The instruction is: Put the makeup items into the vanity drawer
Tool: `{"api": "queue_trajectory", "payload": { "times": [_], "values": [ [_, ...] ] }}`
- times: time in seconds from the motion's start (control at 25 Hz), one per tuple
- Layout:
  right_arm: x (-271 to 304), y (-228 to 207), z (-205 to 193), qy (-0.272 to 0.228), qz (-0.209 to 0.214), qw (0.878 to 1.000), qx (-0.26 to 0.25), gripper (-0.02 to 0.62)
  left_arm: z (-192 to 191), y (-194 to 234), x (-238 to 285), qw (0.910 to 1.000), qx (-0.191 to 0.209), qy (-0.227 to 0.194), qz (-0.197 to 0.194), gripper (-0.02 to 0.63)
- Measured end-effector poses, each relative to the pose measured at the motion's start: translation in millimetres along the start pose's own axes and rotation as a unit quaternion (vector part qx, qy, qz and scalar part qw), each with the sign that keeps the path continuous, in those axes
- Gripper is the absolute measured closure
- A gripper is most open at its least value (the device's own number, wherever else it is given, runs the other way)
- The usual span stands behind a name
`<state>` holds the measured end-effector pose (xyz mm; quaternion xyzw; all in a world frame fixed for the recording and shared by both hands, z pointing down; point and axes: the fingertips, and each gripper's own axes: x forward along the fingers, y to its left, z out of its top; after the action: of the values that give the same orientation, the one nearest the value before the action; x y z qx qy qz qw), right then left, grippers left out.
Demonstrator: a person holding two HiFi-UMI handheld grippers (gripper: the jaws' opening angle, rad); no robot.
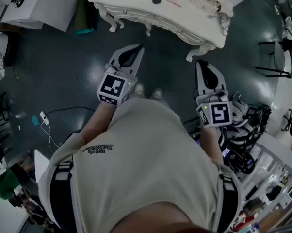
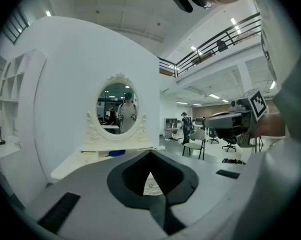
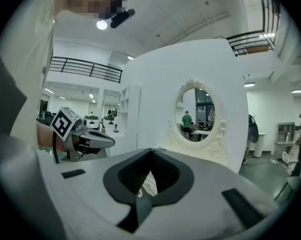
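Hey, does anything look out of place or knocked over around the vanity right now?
Nothing stands out. The vanity stands upright, its mirror sits straight, and the left gripper and right gripper are both shut and empty.

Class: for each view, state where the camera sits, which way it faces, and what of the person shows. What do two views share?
Head view: on the person's head, looking steeply down on their shirt, the left hand-held gripper, the right hand-held gripper and the vanity table.
Left gripper view: rides that gripper, facing the oval mirror; shirt at right.
Right gripper view: likewise, facing the mirror; shirt at left.
Shared: both gripper views show the mirror and the opposite gripper.
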<state>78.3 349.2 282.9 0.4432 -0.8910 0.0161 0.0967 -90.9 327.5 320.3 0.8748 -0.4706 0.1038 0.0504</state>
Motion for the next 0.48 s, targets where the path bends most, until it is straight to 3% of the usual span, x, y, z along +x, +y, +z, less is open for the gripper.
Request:
{"api": "queue_trajectory", "payload": {
  "times": [0.48],
  "values": [
    [-2.6,-4.4,-2.2,0.000,0.006,1.000,0.008,0.593,2.6,-6.8,2.2,1.0000,0.002,0.004,0.000,0.592]
  ]
}}
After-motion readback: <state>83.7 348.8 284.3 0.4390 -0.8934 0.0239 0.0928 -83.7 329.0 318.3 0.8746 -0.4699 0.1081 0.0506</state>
